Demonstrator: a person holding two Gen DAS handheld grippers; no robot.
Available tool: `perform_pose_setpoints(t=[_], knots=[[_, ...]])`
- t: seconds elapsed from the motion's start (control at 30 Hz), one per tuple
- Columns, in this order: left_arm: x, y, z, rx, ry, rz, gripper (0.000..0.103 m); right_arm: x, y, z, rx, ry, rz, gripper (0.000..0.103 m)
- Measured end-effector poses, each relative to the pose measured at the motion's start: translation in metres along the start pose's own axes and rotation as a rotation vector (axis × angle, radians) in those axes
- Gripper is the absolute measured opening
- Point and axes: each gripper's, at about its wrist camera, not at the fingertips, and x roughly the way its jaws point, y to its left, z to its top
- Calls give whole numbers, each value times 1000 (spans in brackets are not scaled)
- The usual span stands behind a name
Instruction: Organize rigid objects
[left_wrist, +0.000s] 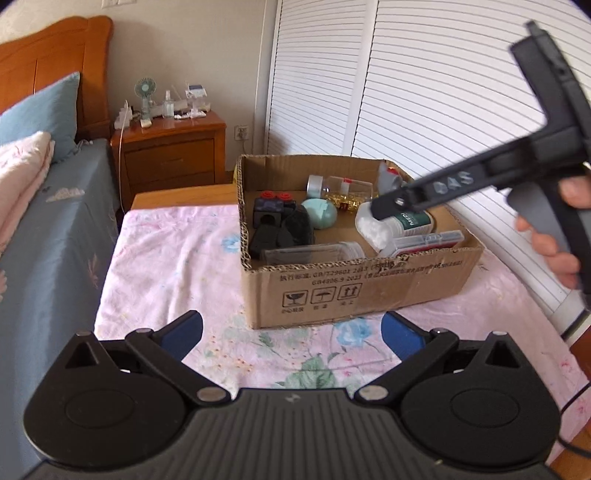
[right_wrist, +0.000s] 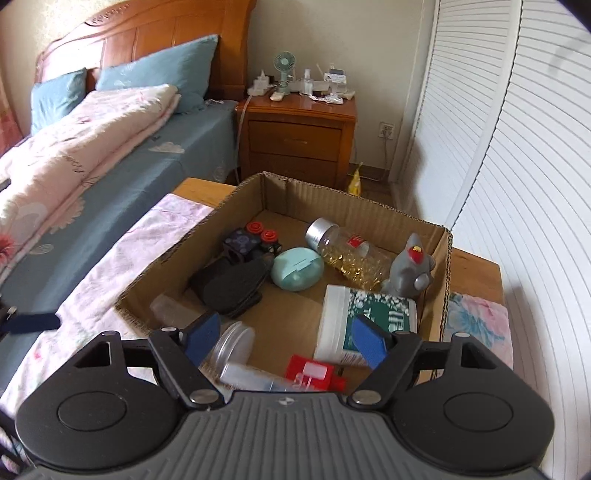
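A cardboard box (left_wrist: 354, 291) stands on a floral cloth and holds several objects: a white and green jar (right_wrist: 364, 321), a bottle of gold beads (right_wrist: 351, 258), a mint oval case (right_wrist: 297, 273), a grey toy (right_wrist: 412, 271), black items (right_wrist: 232, 280), a red and clear case (right_wrist: 310, 374) and a clear jar (right_wrist: 232, 343). My right gripper (right_wrist: 286, 338) is open and empty, hovering over the box's near part; it also shows in the left wrist view (left_wrist: 384, 208) above the white jar (left_wrist: 388, 225). My left gripper (left_wrist: 291, 334) is open and empty in front of the box.
A bed (right_wrist: 92, 155) with blue pillows and a pink quilt lies at the left. A wooden nightstand (right_wrist: 295, 136) with a fan and bottles stands behind. White louvred doors (right_wrist: 517, 184) run along the right. The pink floral cloth (left_wrist: 166, 258) covers the table.
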Motion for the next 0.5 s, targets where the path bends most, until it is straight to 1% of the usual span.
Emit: perform_pose_setpoints(t=[0.07, 0.13, 0.2, 0.3, 0.43, 0.5], knots=[[-2, -3, -2, 11, -6, 4, 102, 6, -5, 5, 39, 10, 23, 87], [-4, -6, -4, 30, -14, 15, 102, 7, -11, 7, 86, 4, 36, 103], [-4, -8, -5, 44, -19, 29, 102, 5, -14, 5, 101, -3, 30, 103], [-4, -10, -5, 50, -13, 37, 102, -2, -14, 1, 93, 14, -4, 103], [-4, -12, -5, 51, -14, 29, 102, -19, -17, -12, 84, 16, 12, 103], [-4, -15, -4, 59, -19, 40, 102, -25, -16, -21, 74, 25, 8, 103]])
